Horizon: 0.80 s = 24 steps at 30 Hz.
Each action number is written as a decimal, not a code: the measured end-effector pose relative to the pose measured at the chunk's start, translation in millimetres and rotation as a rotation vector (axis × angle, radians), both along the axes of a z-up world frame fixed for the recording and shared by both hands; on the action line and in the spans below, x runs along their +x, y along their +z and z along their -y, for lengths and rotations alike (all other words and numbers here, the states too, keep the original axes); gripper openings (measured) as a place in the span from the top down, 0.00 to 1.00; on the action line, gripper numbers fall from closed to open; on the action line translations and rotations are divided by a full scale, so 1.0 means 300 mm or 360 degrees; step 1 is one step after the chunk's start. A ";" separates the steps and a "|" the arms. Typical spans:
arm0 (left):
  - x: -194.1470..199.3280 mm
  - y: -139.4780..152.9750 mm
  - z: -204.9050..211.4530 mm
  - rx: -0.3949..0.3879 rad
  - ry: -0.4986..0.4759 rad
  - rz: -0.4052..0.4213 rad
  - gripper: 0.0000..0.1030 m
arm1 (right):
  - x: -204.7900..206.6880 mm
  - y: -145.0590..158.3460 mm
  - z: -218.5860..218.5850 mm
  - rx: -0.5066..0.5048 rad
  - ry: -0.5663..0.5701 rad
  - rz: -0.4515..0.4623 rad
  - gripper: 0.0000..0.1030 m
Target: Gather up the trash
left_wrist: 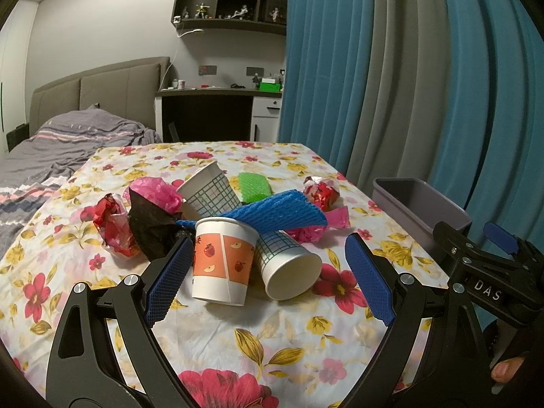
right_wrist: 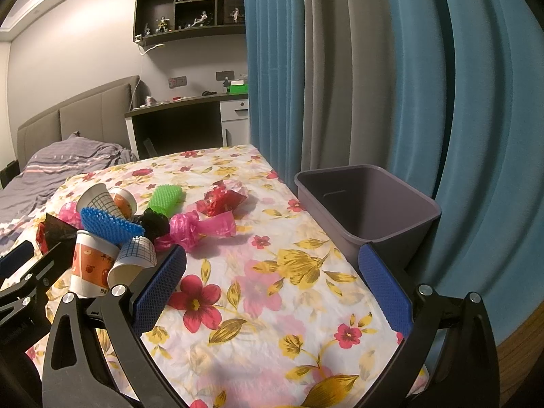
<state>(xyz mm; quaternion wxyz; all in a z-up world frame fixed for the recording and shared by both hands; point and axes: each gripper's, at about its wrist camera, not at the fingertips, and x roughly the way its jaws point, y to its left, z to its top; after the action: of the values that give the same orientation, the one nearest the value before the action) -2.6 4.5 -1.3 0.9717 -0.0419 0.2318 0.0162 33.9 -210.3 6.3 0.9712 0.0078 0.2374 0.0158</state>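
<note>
Both tools hang released over a floral tabletop (left_wrist: 306, 346): the left tool (left_wrist: 268, 278) frames an upright apple cup (left_wrist: 222, 261), its left pad just beside the cup, and the right tool (right_wrist: 272, 285) brackets bare cloth. The trash heap (right_wrist: 136, 227) sits at ten o'clock in the right view, with a grey bin (right_wrist: 370, 210) at one o'clock off the tabletop's edge.
</note>
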 end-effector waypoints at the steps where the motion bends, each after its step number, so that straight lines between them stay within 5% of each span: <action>1: 0.000 0.000 0.000 0.0001 0.0002 0.0000 0.13 | -0.002 0.007 0.000 0.0001 0.0002 -0.0001 0.05; 11: 0.011 -0.003 -0.031 0.0015 0.0071 0.0002 0.13 | 0.004 0.006 -0.036 0.0009 0.0038 0.0008 0.05; 24: 0.035 -0.040 -0.424 0.0003 0.0476 -0.0034 0.22 | 0.042 -0.026 -0.141 0.0041 0.0213 0.0015 0.05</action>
<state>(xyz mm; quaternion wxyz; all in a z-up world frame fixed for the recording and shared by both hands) 7.8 131.7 -13.2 0.9560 -0.0748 0.2332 0.1616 46.4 -168.0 -1.4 0.9690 0.0043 0.2325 0.0838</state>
